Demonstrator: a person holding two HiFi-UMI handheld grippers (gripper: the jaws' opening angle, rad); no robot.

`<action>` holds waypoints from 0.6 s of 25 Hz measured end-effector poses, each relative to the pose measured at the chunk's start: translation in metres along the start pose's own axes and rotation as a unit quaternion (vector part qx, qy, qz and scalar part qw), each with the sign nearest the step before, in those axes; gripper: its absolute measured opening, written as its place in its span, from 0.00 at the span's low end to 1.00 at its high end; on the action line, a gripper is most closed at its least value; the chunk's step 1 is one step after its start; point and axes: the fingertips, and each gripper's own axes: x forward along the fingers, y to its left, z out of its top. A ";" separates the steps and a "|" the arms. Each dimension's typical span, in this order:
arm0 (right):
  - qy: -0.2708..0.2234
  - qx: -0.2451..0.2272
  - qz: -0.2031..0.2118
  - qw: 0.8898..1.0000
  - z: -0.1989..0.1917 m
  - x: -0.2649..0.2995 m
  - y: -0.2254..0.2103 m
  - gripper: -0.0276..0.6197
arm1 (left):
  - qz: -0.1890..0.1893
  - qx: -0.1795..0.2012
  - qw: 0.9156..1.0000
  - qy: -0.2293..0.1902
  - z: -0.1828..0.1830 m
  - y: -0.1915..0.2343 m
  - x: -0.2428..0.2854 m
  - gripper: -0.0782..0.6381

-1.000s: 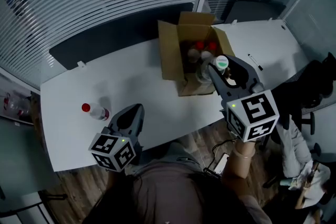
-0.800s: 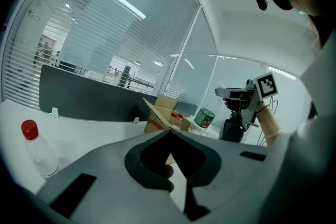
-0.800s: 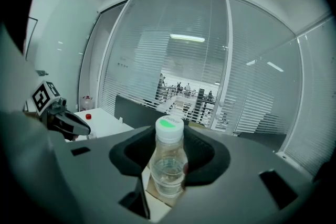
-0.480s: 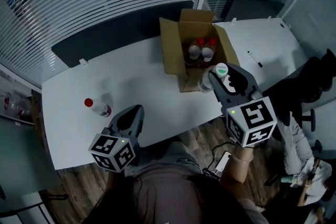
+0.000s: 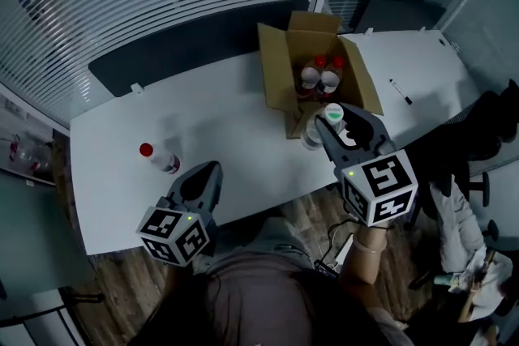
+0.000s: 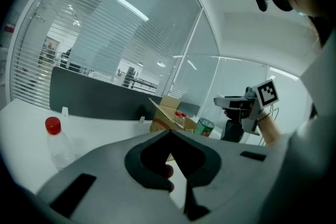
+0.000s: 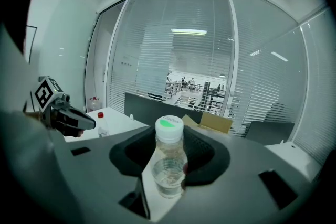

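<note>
My right gripper (image 5: 335, 124) is pinching a clear bottle (image 7: 168, 162) with a green-topped cap, held upright just right of centre in the head view, in front of the open cardboard box (image 5: 280, 81) on the white table (image 5: 227, 117). My left gripper (image 6: 170, 138) sits at the lower left with its jaws pressed together on nothing, near a red-capped bottle (image 5: 159, 160) standing on the table.

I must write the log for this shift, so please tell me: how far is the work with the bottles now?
Done, it seems: one red-capped bottle stands alone on the table. In hand: the right gripper is shut on the green-capped bottle beside the cardboard box. Remaining: red-capped bottles in the box; the left gripper is shut and empty.
</note>
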 end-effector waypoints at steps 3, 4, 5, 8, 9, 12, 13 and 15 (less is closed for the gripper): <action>0.001 -0.001 0.014 1.000 0.001 0.009 0.012 0.31 | 0.012 -0.004 1.000 -0.006 0.002 0.009 -0.008 0.12; 0.001 -0.001 0.019 1.000 0.001 0.012 0.016 0.31 | 0.017 -0.006 1.000 -0.009 0.002 0.013 -0.010 0.12; 0.002 0.000 0.024 1.000 0.002 0.016 0.020 0.31 | 0.023 -0.007 1.000 -0.011 0.002 0.016 -0.013 0.12; 0.003 0.004 0.040 0.999 0.003 0.027 0.030 0.31 | 0.041 -0.012 0.999 -0.019 0.004 0.025 -0.021 0.12; 0.003 0.002 0.047 0.999 0.004 0.031 0.034 0.31 | 0.047 -0.014 0.999 -0.021 0.004 0.027 -0.024 0.12; 0.000 -0.007 0.073 0.997 0.006 0.044 0.049 0.31 | 0.065 -0.019 0.997 -0.029 0.006 0.036 -0.032 0.12; 0.000 -0.010 0.082 0.997 0.007 0.048 0.054 0.31 | 0.072 -0.021 0.997 -0.032 0.006 0.038 -0.034 0.12; 0.000 -0.016 0.102 0.995 0.009 0.057 0.064 0.31 | 0.087 -0.025 0.995 -0.037 0.007 0.043 -0.040 0.12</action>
